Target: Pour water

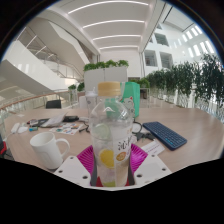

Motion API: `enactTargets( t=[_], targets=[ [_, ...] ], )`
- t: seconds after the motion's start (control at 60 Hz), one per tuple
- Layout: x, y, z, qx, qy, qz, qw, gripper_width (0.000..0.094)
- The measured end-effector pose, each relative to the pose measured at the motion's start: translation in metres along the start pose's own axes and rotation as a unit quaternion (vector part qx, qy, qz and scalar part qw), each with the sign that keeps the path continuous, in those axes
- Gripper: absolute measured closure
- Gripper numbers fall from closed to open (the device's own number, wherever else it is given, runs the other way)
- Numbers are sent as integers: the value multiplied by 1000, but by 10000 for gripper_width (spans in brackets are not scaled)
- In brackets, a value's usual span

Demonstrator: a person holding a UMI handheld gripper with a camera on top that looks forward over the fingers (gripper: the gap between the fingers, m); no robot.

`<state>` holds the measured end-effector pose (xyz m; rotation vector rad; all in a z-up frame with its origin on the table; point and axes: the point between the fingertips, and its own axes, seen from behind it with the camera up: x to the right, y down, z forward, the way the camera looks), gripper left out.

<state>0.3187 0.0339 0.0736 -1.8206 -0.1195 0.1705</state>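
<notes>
Pink pads (87, 158) pinch a clear water bottle (110, 135) from both sides.
Upright between the fingers of the gripper (111, 165), it stands above the table (185, 120), a white mug (47, 151) just beside it.

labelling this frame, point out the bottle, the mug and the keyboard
bottle (110, 135), gripper view, on its clear body
mug (46, 150), gripper view, on its white side
keyboard (165, 135), gripper view, on its keys

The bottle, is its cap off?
No, the bottle held in the tool has its orange cap on top.
</notes>
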Motion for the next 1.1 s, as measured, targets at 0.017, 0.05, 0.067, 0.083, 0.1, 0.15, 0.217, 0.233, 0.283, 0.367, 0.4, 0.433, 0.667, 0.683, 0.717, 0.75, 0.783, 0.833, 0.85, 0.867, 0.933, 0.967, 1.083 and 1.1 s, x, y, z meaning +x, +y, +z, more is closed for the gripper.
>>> enactTargets(
  t=[0.017, 0.05, 0.067, 0.083, 0.1, 0.15, 0.217, 0.233, 0.283, 0.367, 0.4, 0.433, 0.667, 0.683, 0.717, 0.75, 0.783, 0.833, 0.85, 0.867, 0.933, 0.967, 1.083, 1.1],
  targets=[
    [-1, -10, -6, 27, -3, -1, 1000, 496],
    [1, -7, -9, 41, -3, 1, 999, 504],
    [0, -9, -10, 49, -5, 5, 999, 504],
    [2, -9, -11, 50, -4, 7, 999, 505],
    [0, -15, 10, 49, -5, 7, 999, 505],
    [-1, -11, -3, 46, -8, 3, 999, 496],
    [-3, -11, -4, 41, -9, 2, 999, 440],
    [-2, -11, 3, 36, -10, 1, 999, 421],
    [-3, -5, 0, 0, -12, 3, 1000, 374],
    [-12, 1, -20, -40, -28, 24, 999, 186],
    [-11, 4, -30, -55, -26, 28, 998, 85],
    [-9, 4, -38, -65, -17, 30, 997, 95],
    [-42, -27, -126, -82, 28, 17, 996, 104],
    [-47, -30, -133, -84, 31, 15, 996, 104],
    [-60, -37, -145, -85, 33, 9, 996, 103],
    [-73, -43, -160, -86, 35, 4, 996, 103],
    [-86, -50, -174, -87, 38, 0, 995, 102],
    [-104, -59, -197, -88, 44, -6, 995, 103],
    [-110, -62, -204, -88, 46, -9, 995, 104],
    [-116, -65, -211, -87, 48, -11, 995, 104],
    [-141, -79, -235, -83, 56, -19, 995, 105],
    [-152, -84, -247, -84, 59, -20, 995, 104],
    [-191, -99, -279, -82, 56, -16, 995, 101],
    [-197, -100, -281, -82, 56, -16, 995, 100]
  ],
)
